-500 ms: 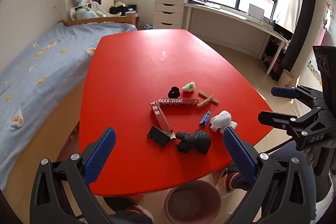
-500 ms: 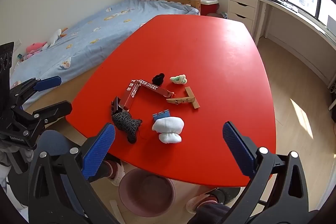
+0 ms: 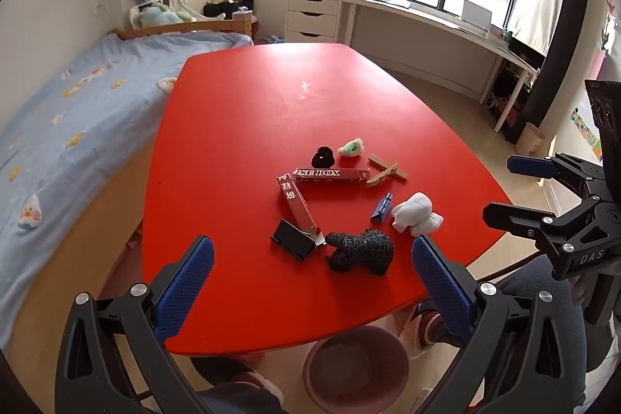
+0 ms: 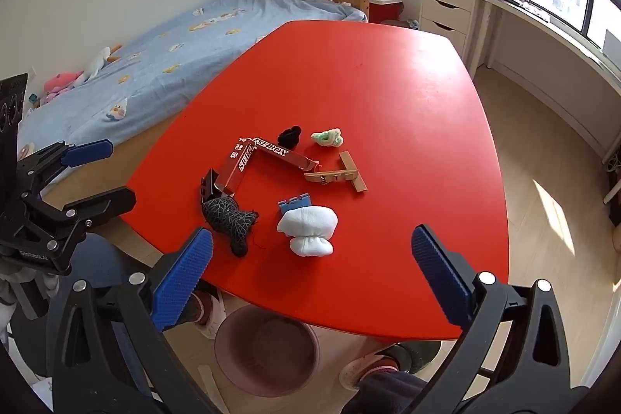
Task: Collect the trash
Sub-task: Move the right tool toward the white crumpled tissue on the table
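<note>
Both grippers hover over the near edge of the red tabletop, nothing held. Left gripper: fingers spread wide apart, empty. Right gripper: fingers also wide apart, empty. Trash sits in a loose cluster near the front of the tabletop: black netted wad closest to the left gripper, white crumpled wad closest to the right gripper, small blue piece touching the white wad's far side, black folded card beside the netted wad, two red box strips forming an angle, crossed wooden sticks, small black lump and green-white lump at the far side. Pink bin sits on the floor under the near tabletop edge, looks empty, so collection is likely not started. Handling guess: wads are soft and light, will squash, so pinch across the middle of the bulk. Red strips are thin, stiff card lying flat, hard to get under; take them across the narrow width or at a raised end. Sticks are rigid and light, grip across one stick. The netted wad may snag the fingers with loose threads.
</note>
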